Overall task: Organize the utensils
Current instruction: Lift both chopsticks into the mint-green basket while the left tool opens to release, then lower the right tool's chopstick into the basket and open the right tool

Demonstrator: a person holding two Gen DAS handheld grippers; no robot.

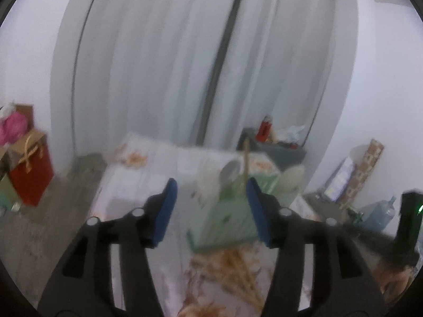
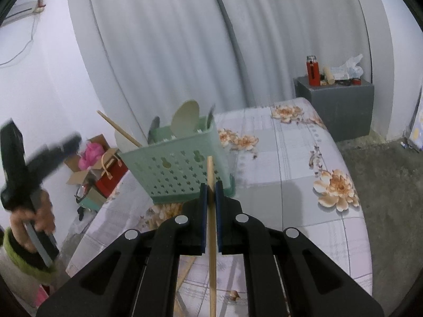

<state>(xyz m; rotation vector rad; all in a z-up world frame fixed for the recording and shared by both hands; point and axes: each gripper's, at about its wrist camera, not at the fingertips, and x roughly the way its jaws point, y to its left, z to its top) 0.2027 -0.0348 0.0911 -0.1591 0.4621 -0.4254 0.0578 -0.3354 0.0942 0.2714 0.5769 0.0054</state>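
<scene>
A green perforated utensil basket [image 2: 182, 169] stands on the floral tablecloth [image 2: 290, 158] and holds spoons and a wooden chopstick [image 2: 119, 128] leaning out to the left. My right gripper [image 2: 210, 186] is shut on a wooden chopstick [image 2: 211, 237], held upright just in front of the basket. My left gripper [image 1: 208, 187] is open and empty, with the blurred basket [image 1: 224, 224] between and beyond its fingers. The left gripper also shows at the left edge of the right wrist view [image 2: 31, 169], in a hand.
More chopsticks [image 1: 238, 272] lie on the cloth in front of the basket. A grey box [image 2: 335, 105] with a red bottle stands beyond the table. Red gift bags and cartons [image 2: 97, 169] sit on the floor to the left. Grey curtains hang behind.
</scene>
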